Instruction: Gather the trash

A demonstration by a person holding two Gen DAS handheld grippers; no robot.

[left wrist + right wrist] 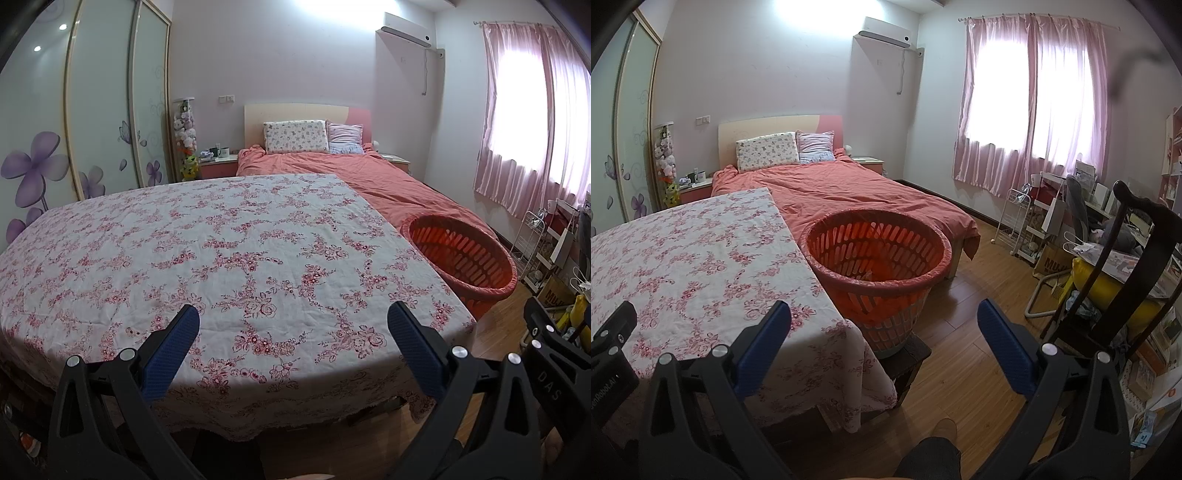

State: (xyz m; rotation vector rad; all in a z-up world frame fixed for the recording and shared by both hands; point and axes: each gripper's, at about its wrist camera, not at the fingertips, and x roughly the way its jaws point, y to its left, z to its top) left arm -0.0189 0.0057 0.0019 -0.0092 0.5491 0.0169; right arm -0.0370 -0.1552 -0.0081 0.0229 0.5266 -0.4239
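An orange slatted basket (875, 254) lined with a thin bag stands on a dark stool at the table's right edge; it also shows in the left wrist view (461, 254). A table under a white cloth with red flowers (207, 258) fills the left wrist view and shows no trash on it. My left gripper (291, 328) is open and empty above the table's near edge. My right gripper (882, 325) is open and empty, in front of the basket and a little below its rim. The inside of the basket shows only the bag.
A bed with a salmon cover (849, 188) lies behind the table and basket. A dark wooden chair (1123, 273) with a yellow bundle, a white rack (1015, 221) and cluttered shelves stand at the right. Wooden floor (967, 295) lies between basket and chair.
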